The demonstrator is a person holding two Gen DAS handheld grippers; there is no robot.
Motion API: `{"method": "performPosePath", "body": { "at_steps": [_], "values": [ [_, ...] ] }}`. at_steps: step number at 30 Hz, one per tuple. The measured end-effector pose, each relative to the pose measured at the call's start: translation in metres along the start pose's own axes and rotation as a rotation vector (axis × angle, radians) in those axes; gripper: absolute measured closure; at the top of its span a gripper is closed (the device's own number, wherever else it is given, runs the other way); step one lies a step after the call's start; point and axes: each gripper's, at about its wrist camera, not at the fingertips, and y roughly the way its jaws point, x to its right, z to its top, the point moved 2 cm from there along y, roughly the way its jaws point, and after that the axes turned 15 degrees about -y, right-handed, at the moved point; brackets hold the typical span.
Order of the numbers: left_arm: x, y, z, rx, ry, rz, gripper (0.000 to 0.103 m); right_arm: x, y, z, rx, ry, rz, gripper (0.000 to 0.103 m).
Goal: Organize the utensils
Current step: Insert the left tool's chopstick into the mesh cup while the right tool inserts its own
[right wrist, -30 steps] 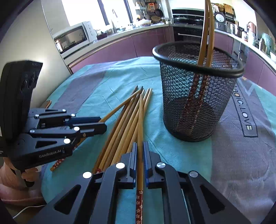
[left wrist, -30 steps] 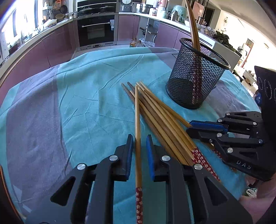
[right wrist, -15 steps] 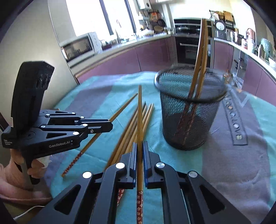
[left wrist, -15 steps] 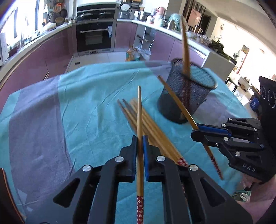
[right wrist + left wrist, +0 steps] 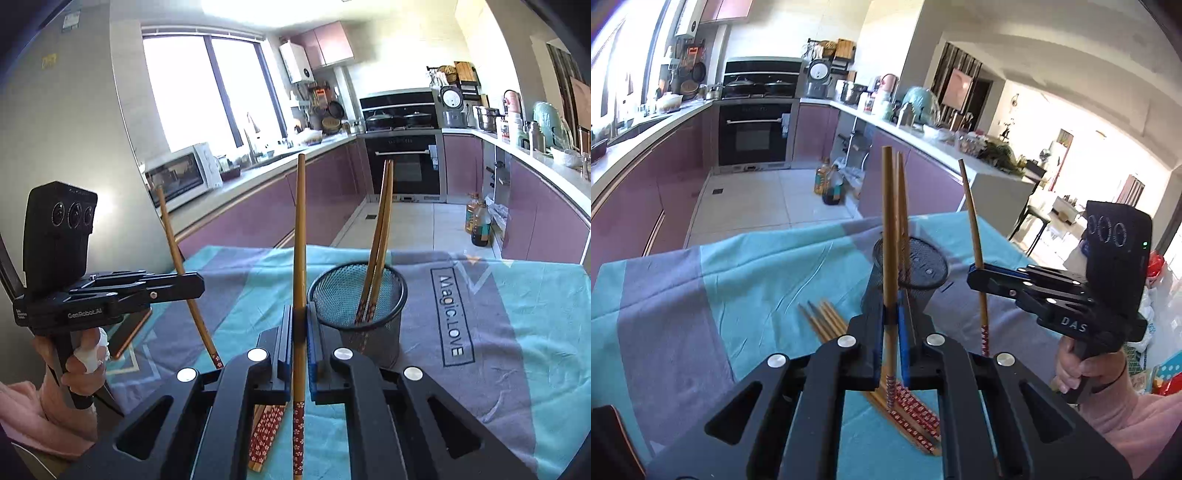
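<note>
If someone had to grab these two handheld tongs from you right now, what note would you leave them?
Left tongs: shut on one chopstick, held clear of the table.
Right tongs: shut on another chopstick, also in the air.
Mesh cup: upright on the tablecloth, two chopsticks already inside.
Left to do: drop both held ones in, then clear the loose pile beside the cup.

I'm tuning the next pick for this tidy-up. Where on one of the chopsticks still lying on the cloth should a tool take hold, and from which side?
Grip a remaining bamboo chopstick on its bare wooden shaft, forward of the red flower-patterned end, coming from above with the fingers straddling it. The sticks lie flat and packed side by side on the teal-and-grey tablecloth, so an outermost one is likely easiest.
</note>
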Motion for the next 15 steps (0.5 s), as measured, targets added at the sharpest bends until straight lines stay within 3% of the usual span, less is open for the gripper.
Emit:
{"method": "performPosePath", "body": {
  "at_steps": [15],
  "values": [
    [0.049, -0.026, 0.066, 0.177, 0.024, -0.083, 0.095, 0.037, -0.006, 0.062, 0.218, 0.003, -0.135, 0.097]
  ]
}}
